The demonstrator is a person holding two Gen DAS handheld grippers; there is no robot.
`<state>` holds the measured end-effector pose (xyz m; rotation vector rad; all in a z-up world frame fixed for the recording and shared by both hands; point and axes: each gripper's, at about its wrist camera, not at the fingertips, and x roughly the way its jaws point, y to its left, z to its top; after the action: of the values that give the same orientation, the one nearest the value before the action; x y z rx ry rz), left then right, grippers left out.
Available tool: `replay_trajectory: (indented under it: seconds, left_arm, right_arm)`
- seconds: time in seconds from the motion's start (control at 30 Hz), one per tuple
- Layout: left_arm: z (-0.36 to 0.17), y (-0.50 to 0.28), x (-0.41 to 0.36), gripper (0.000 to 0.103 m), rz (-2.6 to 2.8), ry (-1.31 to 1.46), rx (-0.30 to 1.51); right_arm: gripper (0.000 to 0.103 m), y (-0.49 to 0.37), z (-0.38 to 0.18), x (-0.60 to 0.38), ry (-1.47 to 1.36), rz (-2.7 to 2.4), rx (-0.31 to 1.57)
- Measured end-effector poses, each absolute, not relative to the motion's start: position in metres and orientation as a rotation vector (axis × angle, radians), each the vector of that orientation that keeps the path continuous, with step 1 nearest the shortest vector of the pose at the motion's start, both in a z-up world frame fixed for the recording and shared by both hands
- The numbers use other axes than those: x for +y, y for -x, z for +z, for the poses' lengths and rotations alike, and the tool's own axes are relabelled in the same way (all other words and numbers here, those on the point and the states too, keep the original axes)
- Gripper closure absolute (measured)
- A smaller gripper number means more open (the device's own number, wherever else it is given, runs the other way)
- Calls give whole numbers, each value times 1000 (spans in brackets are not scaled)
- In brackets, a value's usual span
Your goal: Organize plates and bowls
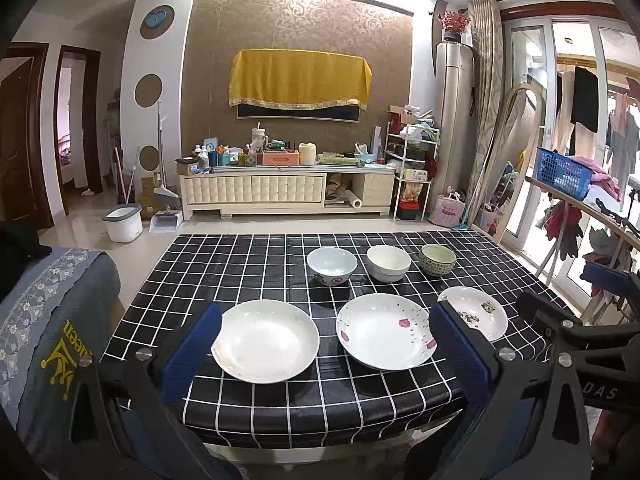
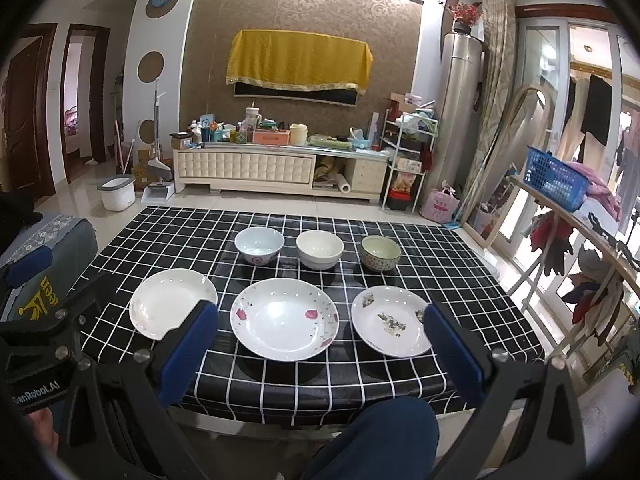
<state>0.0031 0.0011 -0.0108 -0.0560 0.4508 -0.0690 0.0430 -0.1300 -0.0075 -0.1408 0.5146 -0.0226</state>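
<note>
Three plates lie in a front row on the black checked table [image 2: 360,384]: a plain white plate [image 2: 168,300] [image 1: 266,340], a plate with pink flowers [image 2: 285,320] [image 1: 386,330] and a plate with a grey pattern [image 2: 390,320] [image 1: 478,312]. Behind them stand three bowls: a white and pink bowl [image 2: 259,245] [image 1: 332,266], a cream bowl [image 2: 319,249] [image 1: 388,263] and a green bowl [image 2: 380,253] [image 1: 437,259]. My left gripper [image 1: 326,340] and right gripper [image 2: 320,336] are open and empty, held above the table's near edge.
A sofa arm with a grey cover [image 1: 48,320] is to the left of the table. A drying rack with a blue basket [image 2: 556,178] stands to the right. A TV cabinet [image 2: 280,172] is against the far wall. The person's knee [image 2: 384,436] is below the table edge.
</note>
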Motion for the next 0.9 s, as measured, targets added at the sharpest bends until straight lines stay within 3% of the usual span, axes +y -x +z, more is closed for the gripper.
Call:
replay_trajectory:
  seconds: [0.9]
  left_arm:
    - [-12,-5,3,0,-54,61,464]
  right_arm:
    - [0,-48,-9,-127,141,-11,523]
